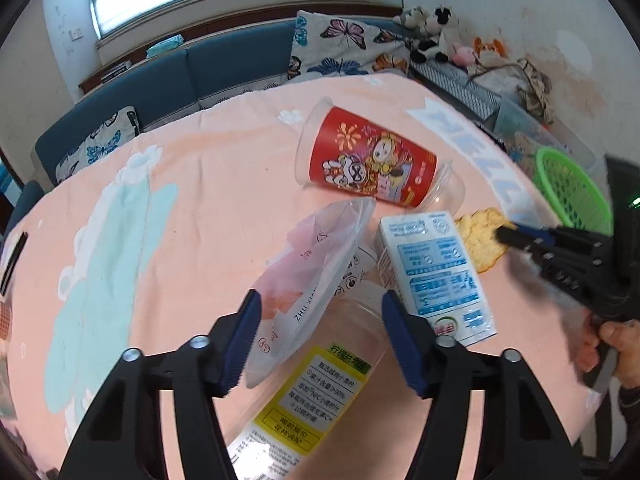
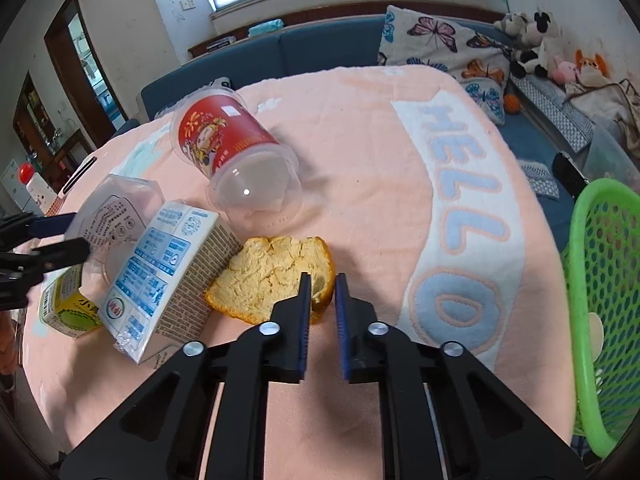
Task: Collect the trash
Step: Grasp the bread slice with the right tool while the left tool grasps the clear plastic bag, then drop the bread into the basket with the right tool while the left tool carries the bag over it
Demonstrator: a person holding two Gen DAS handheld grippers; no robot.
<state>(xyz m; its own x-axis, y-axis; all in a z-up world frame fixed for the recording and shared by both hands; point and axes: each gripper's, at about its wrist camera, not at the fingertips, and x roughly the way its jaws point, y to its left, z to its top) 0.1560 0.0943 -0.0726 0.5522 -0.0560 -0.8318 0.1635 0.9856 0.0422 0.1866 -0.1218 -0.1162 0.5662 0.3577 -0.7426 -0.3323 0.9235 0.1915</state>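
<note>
Trash lies on a pink table cloth (image 1: 192, 184): a red printed cup (image 1: 372, 160) on its side, a white-and-blue milk carton (image 1: 440, 276), a clear plastic lid (image 1: 312, 280), a clear bottle with a yellow label (image 1: 316, 392) and an orange peel (image 1: 482, 240). My left gripper (image 1: 320, 340) is open around the lid and the bottle's top. My right gripper (image 2: 322, 308) is shut on the right edge of the peel (image 2: 272, 272); it also shows in the left wrist view (image 1: 508, 236). The cup (image 2: 228, 140) and the carton (image 2: 168, 276) lie left of the peel.
A green mesh basket (image 2: 604, 300) stands at the table's right edge and also shows in the left wrist view (image 1: 568, 188). A blue sofa (image 1: 224, 68) with butterfly cushions and soft toys runs behind the table. A phone (image 1: 12, 264) lies at the left edge.
</note>
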